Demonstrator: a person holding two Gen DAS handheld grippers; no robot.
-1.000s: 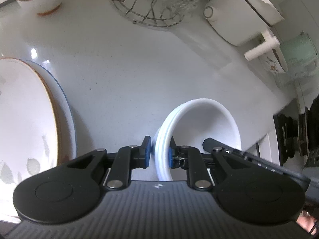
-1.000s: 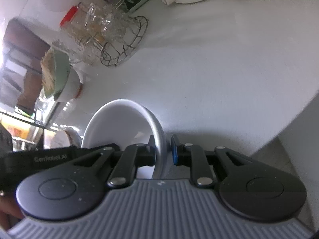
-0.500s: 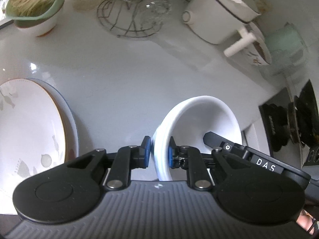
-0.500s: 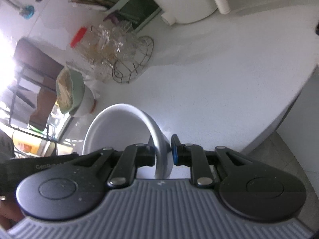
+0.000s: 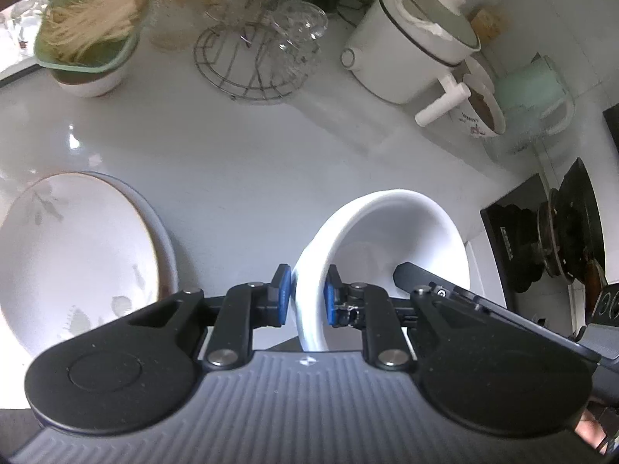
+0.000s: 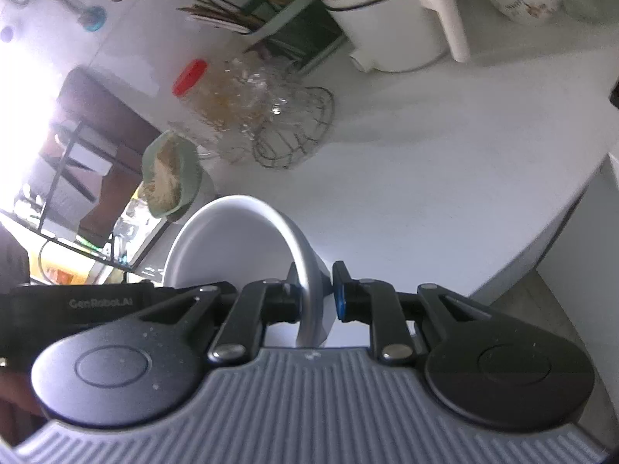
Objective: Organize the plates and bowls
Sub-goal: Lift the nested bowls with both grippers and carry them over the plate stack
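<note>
Both grippers have risen, carrying the white bowl [image 5: 390,239] up off the countertop [image 5: 251,154]. Left gripper [image 5: 305,297] is clenched on its near rim; right gripper [image 6: 315,294] pinches the opposite rim. Smooth, glossy counter lies bare beneath, toward twelve o'clock. Stacked plates [image 5: 77,255] sit at nine o'clock, a wire rack [image 5: 247,65] at twelve, and the counter's curved edge [image 6: 561,208] at three.

The left claw [image 6: 77,303] body reads "GenRobot.AI".
</note>
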